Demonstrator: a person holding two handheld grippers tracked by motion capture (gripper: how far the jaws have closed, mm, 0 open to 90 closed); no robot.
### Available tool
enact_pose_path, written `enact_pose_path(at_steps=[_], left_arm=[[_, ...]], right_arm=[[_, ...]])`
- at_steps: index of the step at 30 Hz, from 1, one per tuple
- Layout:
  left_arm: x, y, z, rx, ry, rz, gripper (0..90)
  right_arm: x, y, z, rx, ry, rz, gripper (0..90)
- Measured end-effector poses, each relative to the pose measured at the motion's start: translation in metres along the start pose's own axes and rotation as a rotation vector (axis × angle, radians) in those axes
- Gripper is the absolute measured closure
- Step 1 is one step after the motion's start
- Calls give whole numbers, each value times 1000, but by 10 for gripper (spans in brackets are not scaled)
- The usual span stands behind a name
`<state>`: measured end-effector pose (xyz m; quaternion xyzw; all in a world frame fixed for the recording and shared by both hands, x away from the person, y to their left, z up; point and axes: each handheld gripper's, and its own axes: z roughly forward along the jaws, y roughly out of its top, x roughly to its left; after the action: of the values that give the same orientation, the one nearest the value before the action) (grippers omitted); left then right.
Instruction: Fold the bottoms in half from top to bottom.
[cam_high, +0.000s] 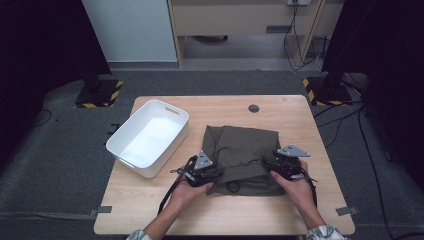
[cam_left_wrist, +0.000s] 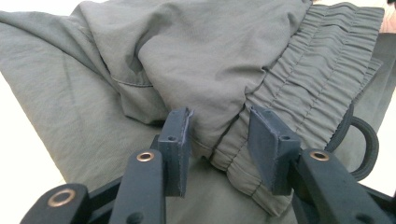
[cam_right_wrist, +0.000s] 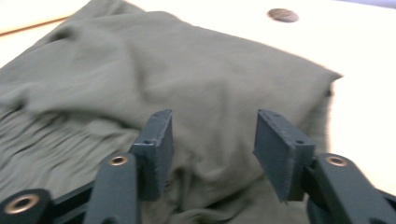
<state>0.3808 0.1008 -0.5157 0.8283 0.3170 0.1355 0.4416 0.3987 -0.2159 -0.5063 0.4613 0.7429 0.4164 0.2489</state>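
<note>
Two sets of tongs are at the near edge of the folded olive trousers (cam_high: 241, 157), which lie right of centre on the bench (cam_high: 220, 220), with the white tub (cam_high: 148, 137) to their left. Your left tongs (cam_high: 200, 172) sit at the near left corner; in the left gripper view the jaws straddle a fold of cloth beside the elastic waistband (cam_left_wrist: 303, 88), but the pads are not pressing, so treat them as open. Your right tongs (cam_high: 285, 162) are at the near right corner, likewise parted around a hump of fabric, with gaps on both sides of it.

Closing now could catch just the top layer. Lift on that, and the fold would likely peel open and the bundle sag apart before it reaches anywhere.

Watch the black drawcord loop (cam_left_wrist: 366, 144) hanging out at the near edge: it could snag on a jaw or drag across the bench and pull the waistband askew.

If one side bites deeper than the other, expect the trousers to tilt and slide out of the shallow grip. The fabric looks thin and slippery, so a light pinch may not hold.
</note>
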Motion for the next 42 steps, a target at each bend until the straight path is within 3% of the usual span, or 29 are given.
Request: enact_pose_path(at_steps=[4, 9, 11, 18, 23, 29, 33, 36, 39, 42], left_arm=[[-1, 0, 1, 1, -4, -1, 594], [-2, 0, 2, 1, -7, -3, 605], [-2, 0, 1, 3, -9, -2, 605], [-7, 0, 4, 6, -30, -7, 605], [-17, 1, 7, 8, -50, 11, 605], [-15, 1, 6, 9, -50, 1, 588], [-11, 8, -1, 8, -24, 35, 514], [-2, 17, -3, -12, -6, 18, 485], [8, 30, 0, -30, 11, -3, 456], [16, 43, 8, -22, 32, 5, 425]], right_arm=[[-4, -3, 9, 65, 14, 11, 487], [-2, -6, 18, 128, 45, -30, 816], [-3, -5, 19, 149, 50, -44, 900], [-16, -4, 13, 156, -3, -39, 900], [-20, -6, 15, 168, -28, -64, 900], [-26, -13, 19, 193, -5, -51, 900], [-30, -12, 13, 169, 10, -44, 803], [-34, -4, 4, 123, 23, -35, 708], [-40, 9, 1, 87, 28, -29, 544], [-49, 23, 5, 70, 13, -25, 404]])
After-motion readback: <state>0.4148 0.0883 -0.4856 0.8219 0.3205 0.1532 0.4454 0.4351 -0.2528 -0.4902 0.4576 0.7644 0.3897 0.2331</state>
